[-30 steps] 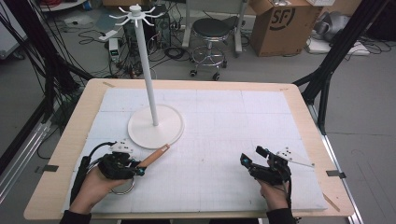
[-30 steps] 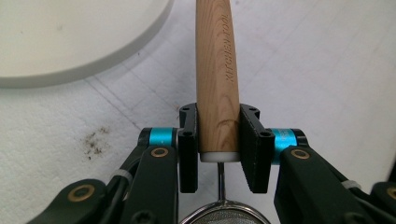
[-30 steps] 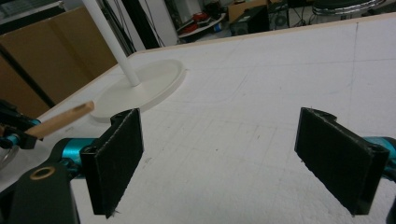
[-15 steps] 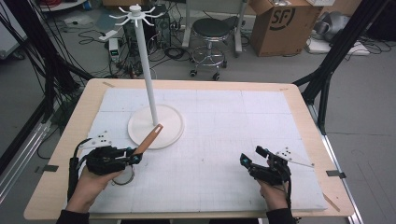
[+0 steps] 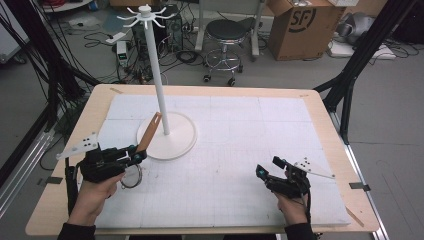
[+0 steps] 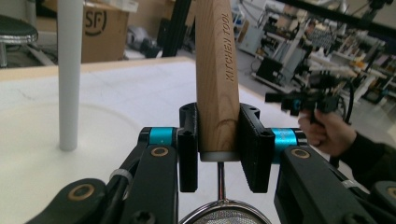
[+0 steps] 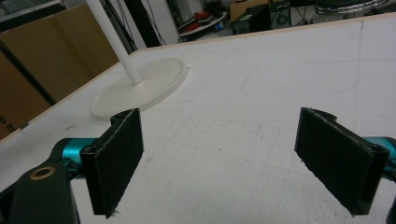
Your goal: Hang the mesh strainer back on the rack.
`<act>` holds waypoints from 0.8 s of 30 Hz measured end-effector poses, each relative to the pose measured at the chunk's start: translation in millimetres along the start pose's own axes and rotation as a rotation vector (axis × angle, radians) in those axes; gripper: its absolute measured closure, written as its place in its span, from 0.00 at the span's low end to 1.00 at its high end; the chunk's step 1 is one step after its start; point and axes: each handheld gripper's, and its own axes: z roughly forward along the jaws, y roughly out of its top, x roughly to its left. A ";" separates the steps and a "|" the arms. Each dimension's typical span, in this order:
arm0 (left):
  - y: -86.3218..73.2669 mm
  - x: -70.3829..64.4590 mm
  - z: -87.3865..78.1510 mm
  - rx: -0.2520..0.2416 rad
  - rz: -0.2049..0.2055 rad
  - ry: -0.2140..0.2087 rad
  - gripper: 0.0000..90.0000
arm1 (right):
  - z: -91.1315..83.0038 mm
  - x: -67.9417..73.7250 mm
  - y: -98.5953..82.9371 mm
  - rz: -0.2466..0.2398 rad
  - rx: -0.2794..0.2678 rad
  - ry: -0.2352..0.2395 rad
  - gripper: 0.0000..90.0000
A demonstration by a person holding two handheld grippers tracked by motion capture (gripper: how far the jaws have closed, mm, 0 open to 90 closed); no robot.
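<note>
A small strainer with a wooden handle (image 5: 149, 132) marked "KITCHEN TOOL" (image 6: 217, 79) is held at the table's front left. My left gripper (image 5: 137, 155) is shut on the handle's lower end (image 6: 218, 149). The handle slants up toward the white stand's pole (image 5: 157, 75). The wire mesh ring (image 5: 131, 177) hangs below the jaws, close to the mat (image 6: 226, 217). My right gripper (image 5: 267, 170) rests low at the front right, open, with nothing between its pads (image 7: 233, 158).
The white stand has a round base (image 5: 177, 140) on the white gridded mat (image 5: 240, 125) and several hook arms at its top (image 5: 145, 12). Stand base (image 7: 140, 88) and pole (image 7: 112, 39) lie far left of my right gripper. A stool and a cardboard box stand behind the table.
My left gripper has turned and risen, swinging the wooden handle from lying low to slanting up toward the stand's pole. The right gripper has not moved.
</note>
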 end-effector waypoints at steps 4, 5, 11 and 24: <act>4.3 1.6 0.3 -0.089 -0.022 -0.043 0.79 | 1.4 1.2 -0.4 -0.005 0.003 0.002 0.16; 4.8 1.9 0.7 -0.101 -0.020 -0.039 0.79 | 1.4 1.3 -0.4 -0.005 0.002 0.002 0.16; 6.3 2.1 2.8 -0.129 -0.029 -0.041 0.79 | 0.8 0.7 -0.4 -0.010 0.005 -0.005 0.16; 26.4 0.6 6.8 -0.235 0.005 -0.024 0.79 | 2.0 1.8 -0.7 -0.010 0.012 0.004 0.16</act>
